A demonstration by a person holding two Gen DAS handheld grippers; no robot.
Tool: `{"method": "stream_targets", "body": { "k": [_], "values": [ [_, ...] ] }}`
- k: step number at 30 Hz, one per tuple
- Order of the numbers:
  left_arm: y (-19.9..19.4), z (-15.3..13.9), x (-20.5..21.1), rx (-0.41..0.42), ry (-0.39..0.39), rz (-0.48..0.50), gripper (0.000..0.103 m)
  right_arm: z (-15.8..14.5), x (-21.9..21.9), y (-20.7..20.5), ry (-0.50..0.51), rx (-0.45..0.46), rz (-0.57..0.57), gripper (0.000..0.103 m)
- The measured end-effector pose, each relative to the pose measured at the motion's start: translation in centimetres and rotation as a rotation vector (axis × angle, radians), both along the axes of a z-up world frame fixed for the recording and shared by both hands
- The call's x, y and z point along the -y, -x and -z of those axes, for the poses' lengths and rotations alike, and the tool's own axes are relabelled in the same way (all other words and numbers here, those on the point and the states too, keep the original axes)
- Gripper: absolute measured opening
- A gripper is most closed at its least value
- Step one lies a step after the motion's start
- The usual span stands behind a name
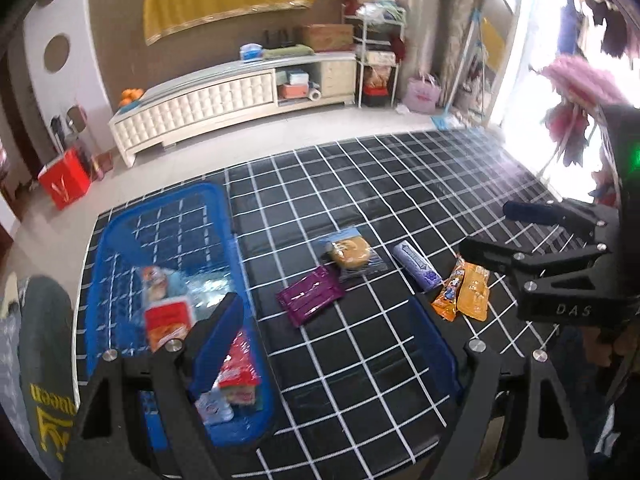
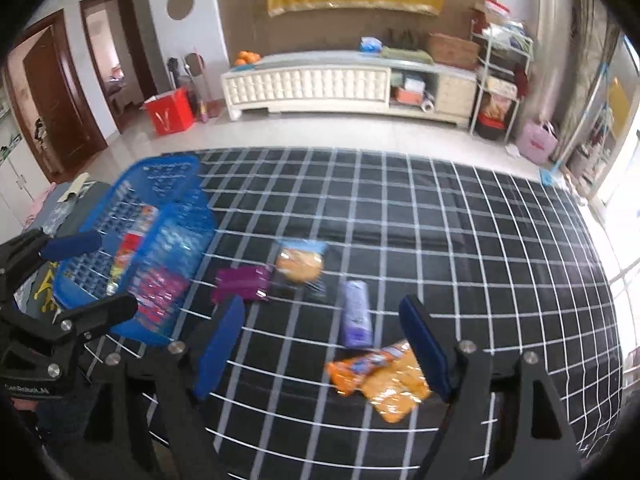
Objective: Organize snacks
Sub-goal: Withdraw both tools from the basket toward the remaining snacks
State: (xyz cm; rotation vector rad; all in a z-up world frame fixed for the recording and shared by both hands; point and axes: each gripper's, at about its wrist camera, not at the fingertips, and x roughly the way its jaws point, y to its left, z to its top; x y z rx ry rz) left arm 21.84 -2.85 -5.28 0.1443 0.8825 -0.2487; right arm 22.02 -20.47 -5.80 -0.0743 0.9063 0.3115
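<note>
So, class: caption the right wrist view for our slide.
Open hand-held gripper above orange packets; blue basket at left.

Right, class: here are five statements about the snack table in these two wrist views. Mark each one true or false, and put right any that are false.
1. The blue basket already has packets in it. True.
2. The purple packet lies inside the basket. False: it lies on the checked cloth, to the right of the basket.
3. The right gripper is shut on an orange packet. False: its jaws stand wide apart with nothing between them, and the two orange packets lie on the cloth.
4. The left gripper is open and holds nothing. True.
5. The round cake in clear wrap lies between the purple packet and the lilac tube-shaped pack. True.
</note>
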Motion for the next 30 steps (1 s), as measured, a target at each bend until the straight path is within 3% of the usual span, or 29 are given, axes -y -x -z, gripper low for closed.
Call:
{"method": "stream_targets", "body": {
  "k": [6, 14, 15, 20, 24, 27, 30],
  "values": [
    [-3.1, 3.1, 3.6, -0.067, -0.103, -0.001, 0.082, 3.9, 2.0, -2.7, 0.04, -0.099, -0.017, 0.083],
    [-6.8, 8.6, 4.2, -0.213, -0.101, -0.059, 0.082, 9.2, 2.2, -6.0, 0.079, -0.207, -0.087, 0.083],
    [-7.0, 8.9, 4.5, -0.175, -0.16, -0.056, 0.082, 9.7, 2.2, -6.1, 0.079, -0.214, -0.097, 0.083],
    [-8.2, 11.3, 6.0, -0.216, -0.293, 0.012, 0.082, 12.4, 1.5, -7.5, 0.082, -0.267, -0.14, 0.083],
    [-9.3, 14.4, 7.1, -0.24, -0.495, 0.046, 0.082, 13.6, 2.0, -8.3, 0.058, -0.286, -0.146, 0.083],
    [-10.6, 15.7, 6.9, -0.279, -0.54, -0.021, 0.082, 14.2, 2.2, -8.5, 0.051, -0.291, -0.162, 0.083],
    [-12.0, 16.3, 6.1, -0.306, -0.498, -0.096, 0.082, 14.6, 2.5, -8.8, 0.043, -0.283, -0.175, 0.083]
  ]
}}
